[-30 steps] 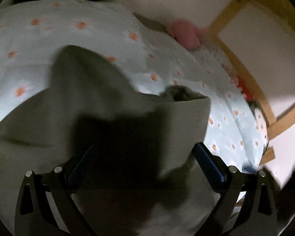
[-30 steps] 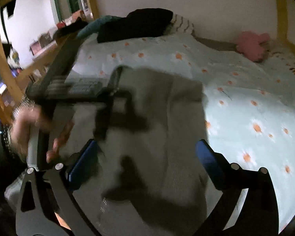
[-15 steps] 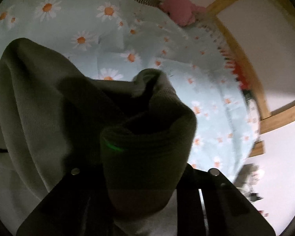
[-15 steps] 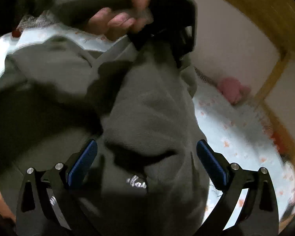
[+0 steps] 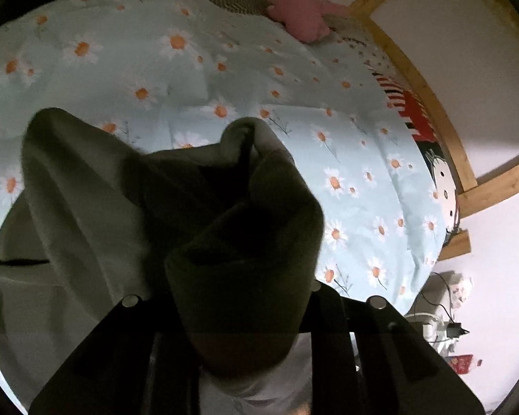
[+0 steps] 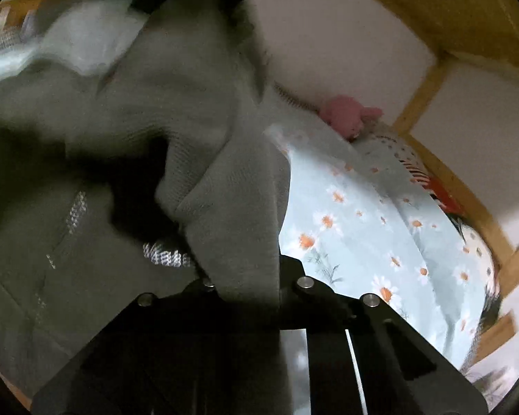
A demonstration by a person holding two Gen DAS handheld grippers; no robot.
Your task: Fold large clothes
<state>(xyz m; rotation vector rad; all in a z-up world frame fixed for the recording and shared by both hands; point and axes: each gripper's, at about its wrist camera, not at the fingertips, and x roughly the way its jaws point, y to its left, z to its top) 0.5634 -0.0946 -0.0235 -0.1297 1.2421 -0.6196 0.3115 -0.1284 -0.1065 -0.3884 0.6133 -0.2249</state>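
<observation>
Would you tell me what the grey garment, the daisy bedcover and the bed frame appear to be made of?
Grey garment: soft matte knit, likely fleecy cotton, judging by its ribbed weave and thick folds.
Daisy bedcover: thin woven printed fabric, creased and faintly sheened; fibre unclear.
Bed frame: pale, smooth wood, with visible grain.

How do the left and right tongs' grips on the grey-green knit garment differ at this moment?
The left tongs pinch a thick, rolled ribbed bunch of the grey-green knit garment; the right tongs clamp a flatter edge. The left's fabric bulges up over the daisy-print bedsheet; the right's rises as a taut band. Both are shut on the same garment, fingertips hidden by cloth.
</observation>
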